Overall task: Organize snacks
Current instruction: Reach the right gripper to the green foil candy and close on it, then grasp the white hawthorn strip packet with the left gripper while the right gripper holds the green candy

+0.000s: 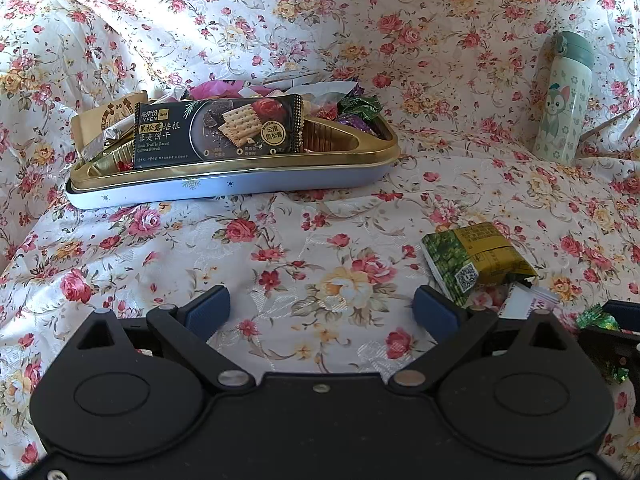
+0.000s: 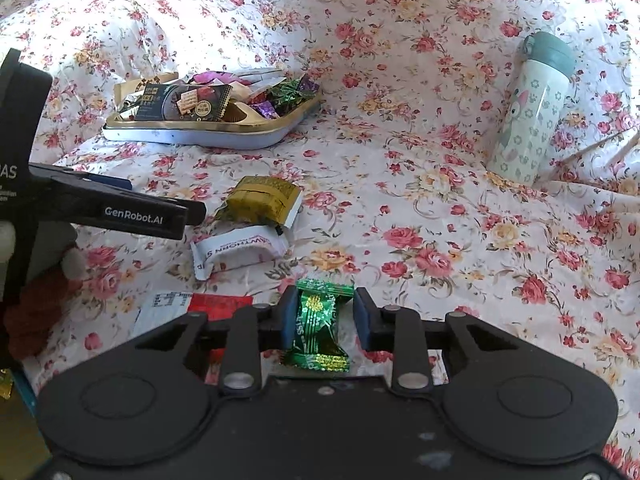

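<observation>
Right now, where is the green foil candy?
In the right wrist view the green foil candy sits low at centre, between the jaws of the right gripper, above the floral cloth, with the white wrapper up to its left.

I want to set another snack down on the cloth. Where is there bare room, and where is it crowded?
Free: the cloth between the snack tin and the bottle, and the stretch right of the green candy. Crowded: around the olive packet and white packet, by the left gripper.
</observation>
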